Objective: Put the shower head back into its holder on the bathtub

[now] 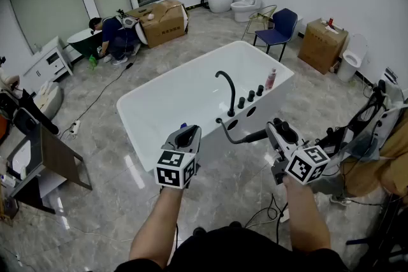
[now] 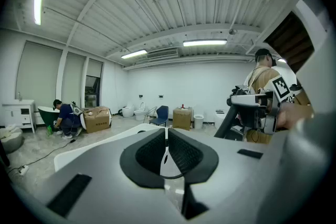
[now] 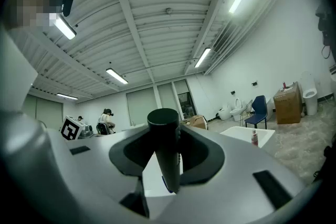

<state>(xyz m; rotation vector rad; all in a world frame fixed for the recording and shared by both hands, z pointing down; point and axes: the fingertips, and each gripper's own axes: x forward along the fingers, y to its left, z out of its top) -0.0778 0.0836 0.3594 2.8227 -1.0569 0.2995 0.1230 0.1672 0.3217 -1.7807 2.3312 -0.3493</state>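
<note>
The white bathtub [image 1: 137,105] stands in the middle of the head view, with a black curved faucet [image 1: 226,89] and black knobs [image 1: 250,97] on its near rim. Dark holder openings [image 1: 231,125] sit in that rim beside the knobs. My right gripper [image 1: 271,132] is shut on the black shower head [image 1: 254,136] handle, held about level just in front of the rim. Its hose [image 1: 224,129] curves to the tub edge. In the right gripper view the handle [image 3: 163,123] stands clamped between the jaws [image 3: 168,165]. My left gripper [image 1: 187,132] [image 2: 167,152] is shut and holds nothing, near the tub's front side.
A pink bottle [image 1: 271,79] stands on the tub rim. A person [image 1: 111,38] crouches at the far left by a cardboard box [image 1: 162,21]. A blue chair [image 1: 280,27], toilets [image 1: 245,6] and another box [image 1: 322,41] line the back. Cables [image 1: 268,213] lie on the floor near me.
</note>
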